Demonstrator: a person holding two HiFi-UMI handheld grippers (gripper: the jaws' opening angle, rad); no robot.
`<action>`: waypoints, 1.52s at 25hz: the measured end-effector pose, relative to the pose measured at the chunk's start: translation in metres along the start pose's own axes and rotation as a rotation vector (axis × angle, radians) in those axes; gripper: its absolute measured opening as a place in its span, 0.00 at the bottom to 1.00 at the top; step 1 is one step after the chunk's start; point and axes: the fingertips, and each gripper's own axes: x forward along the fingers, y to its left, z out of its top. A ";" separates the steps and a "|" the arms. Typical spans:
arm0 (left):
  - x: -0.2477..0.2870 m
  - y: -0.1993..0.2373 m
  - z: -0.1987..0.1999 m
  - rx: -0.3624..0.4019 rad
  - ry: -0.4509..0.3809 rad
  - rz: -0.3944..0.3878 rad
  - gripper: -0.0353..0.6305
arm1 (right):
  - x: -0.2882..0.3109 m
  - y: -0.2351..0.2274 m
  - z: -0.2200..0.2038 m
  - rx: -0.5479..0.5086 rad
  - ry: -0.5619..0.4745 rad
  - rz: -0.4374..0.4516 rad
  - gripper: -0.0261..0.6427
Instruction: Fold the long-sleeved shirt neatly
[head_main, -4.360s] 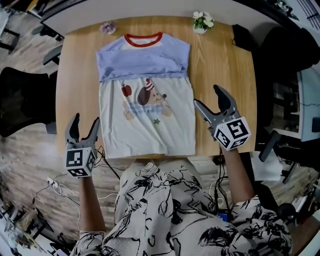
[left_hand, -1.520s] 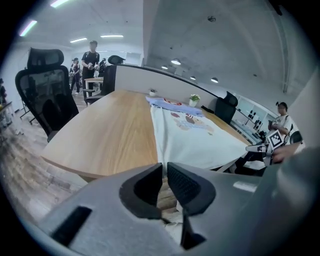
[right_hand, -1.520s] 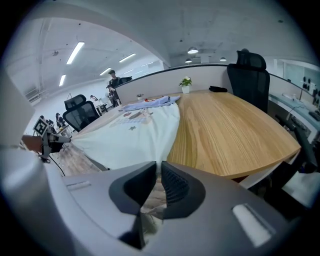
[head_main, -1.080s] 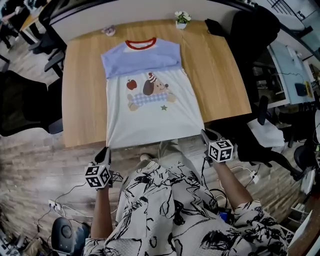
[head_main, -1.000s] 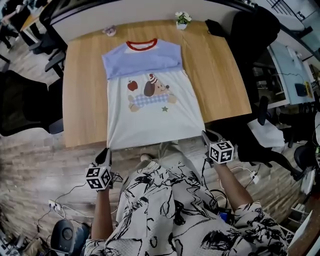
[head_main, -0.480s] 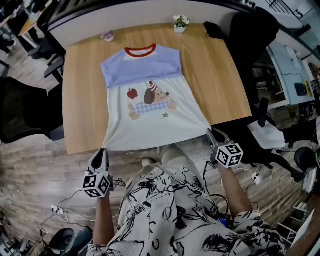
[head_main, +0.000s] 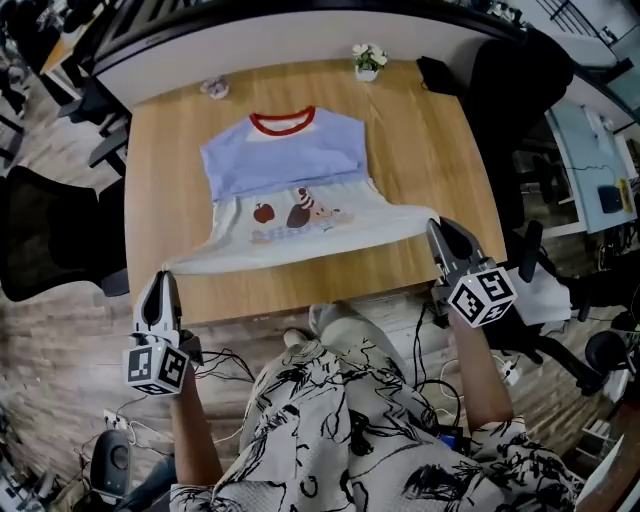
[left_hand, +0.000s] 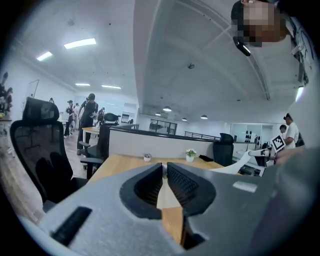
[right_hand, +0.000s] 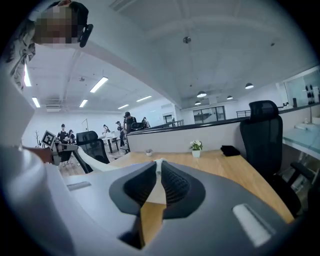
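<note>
The shirt (head_main: 285, 160), blue on top and white below with a cartoon dog print and a red collar, lies on the wooden table (head_main: 425, 140). Its bottom hem is raised off the wood and stretched taut between both grippers. My left gripper (head_main: 163, 276) is shut on the hem's left corner, my right gripper (head_main: 437, 228) shut on its right corner. In the left gripper view a thin strip of white cloth (left_hand: 162, 168) shows between the closed jaws. The right gripper view shows cloth (right_hand: 159, 181) pinched the same way, with the hem (right_hand: 95, 161) running off to the left.
A small potted plant (head_main: 368, 56), a little pale object (head_main: 214, 87) and a black item (head_main: 437, 72) sit along the table's far edge. Black office chairs stand at the left (head_main: 45, 235) and right (head_main: 525, 90). Cables (head_main: 225, 360) lie on the floor by my legs.
Both grippers have risen and moved forward over the table's near edge. The hem, which hung at that edge, is now lifted and pulled taut, hiding the shirt's lower part.
</note>
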 end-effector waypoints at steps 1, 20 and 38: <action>0.007 0.002 0.011 0.008 -0.013 0.004 0.11 | 0.008 -0.001 0.014 -0.014 -0.013 0.009 0.10; 0.156 0.027 0.105 0.133 -0.013 0.130 0.11 | 0.150 -0.067 0.122 -0.062 -0.036 0.127 0.10; 0.307 0.103 0.046 0.114 0.149 0.034 0.11 | 0.271 -0.107 0.062 -0.018 0.109 -0.014 0.10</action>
